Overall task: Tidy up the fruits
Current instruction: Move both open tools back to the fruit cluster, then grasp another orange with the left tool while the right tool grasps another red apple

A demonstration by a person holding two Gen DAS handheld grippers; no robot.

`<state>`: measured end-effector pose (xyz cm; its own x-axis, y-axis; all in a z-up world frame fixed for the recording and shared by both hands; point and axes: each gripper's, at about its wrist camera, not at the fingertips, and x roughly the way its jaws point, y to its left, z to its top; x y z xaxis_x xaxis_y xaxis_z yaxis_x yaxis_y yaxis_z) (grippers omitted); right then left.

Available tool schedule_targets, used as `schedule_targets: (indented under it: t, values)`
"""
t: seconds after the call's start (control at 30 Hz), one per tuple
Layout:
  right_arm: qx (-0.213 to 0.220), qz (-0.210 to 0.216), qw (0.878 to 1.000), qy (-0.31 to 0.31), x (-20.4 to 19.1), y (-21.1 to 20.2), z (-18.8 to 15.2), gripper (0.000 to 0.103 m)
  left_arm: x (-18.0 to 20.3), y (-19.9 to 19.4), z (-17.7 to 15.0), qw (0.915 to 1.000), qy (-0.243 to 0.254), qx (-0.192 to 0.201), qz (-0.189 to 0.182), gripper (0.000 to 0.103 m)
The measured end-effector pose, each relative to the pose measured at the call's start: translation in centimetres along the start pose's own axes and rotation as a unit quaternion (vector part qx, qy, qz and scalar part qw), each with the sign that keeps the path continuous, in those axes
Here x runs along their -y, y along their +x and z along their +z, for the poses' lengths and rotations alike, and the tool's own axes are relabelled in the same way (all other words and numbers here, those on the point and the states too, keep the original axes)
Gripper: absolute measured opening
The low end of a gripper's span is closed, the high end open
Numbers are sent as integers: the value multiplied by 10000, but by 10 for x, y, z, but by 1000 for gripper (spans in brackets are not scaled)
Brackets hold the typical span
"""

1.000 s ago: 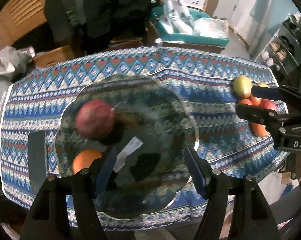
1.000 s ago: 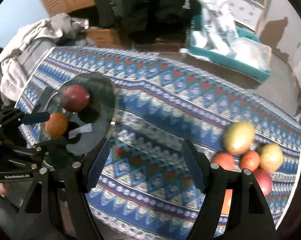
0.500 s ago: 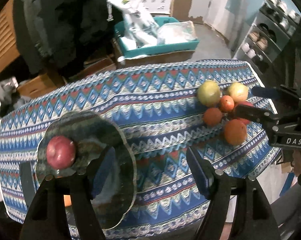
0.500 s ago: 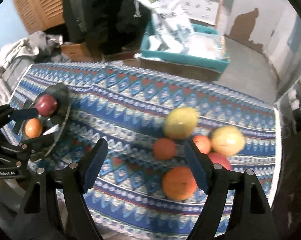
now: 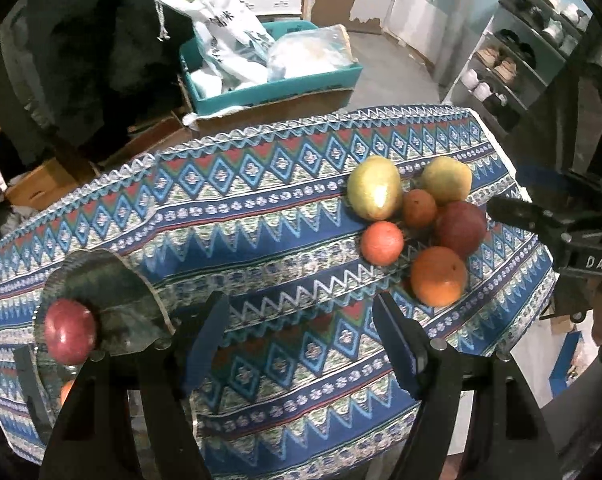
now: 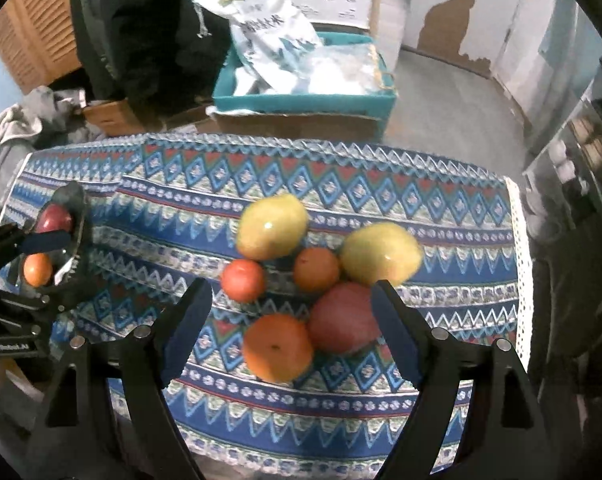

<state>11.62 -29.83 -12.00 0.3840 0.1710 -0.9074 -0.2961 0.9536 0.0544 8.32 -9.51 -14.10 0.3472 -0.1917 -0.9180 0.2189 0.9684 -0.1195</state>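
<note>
Patterned blue, red and white woven tablecloth (image 6: 341,200) bearing six loose fruits clustered at the right end: two yellow-green oval fruits (image 6: 272,227) (image 6: 381,253), two small orange-red round fruits (image 6: 243,280) (image 6: 316,269), a large orange (image 6: 278,347) touching a dark red apple (image 6: 343,318)

Scalloped clear glass plate (image 5: 113,280) at the left end, holding a second red apple (image 5: 70,331) and, in the right wrist view, an orange fruit (image 6: 37,269)

Right gripper (image 6: 291,326) above the cluster, jaws just widened, gripping nothing, orange and apple seen between the blue pads

Left gripper (image 5: 297,344) over bare cloth between plate and cluster, jaws apart, empty
</note>
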Motion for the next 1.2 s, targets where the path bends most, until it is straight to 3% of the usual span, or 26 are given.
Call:
schedule_targets:
  t: [0.77, 1.13, 1.2]
  values:
    - [-813, 39, 9946, 637, 58, 82, -31, 82, 24, 72, 22, 9985, 100, -516, -164, 76]
    - [-992, 403, 9899, 931, 67, 110, -43, 82, 38, 96, 32, 9967, 1, -689, -432, 76]
    - [-960, 446, 9898, 951, 67, 112, -43, 77, 39, 99, 32, 9963, -49, -716, -480, 76]
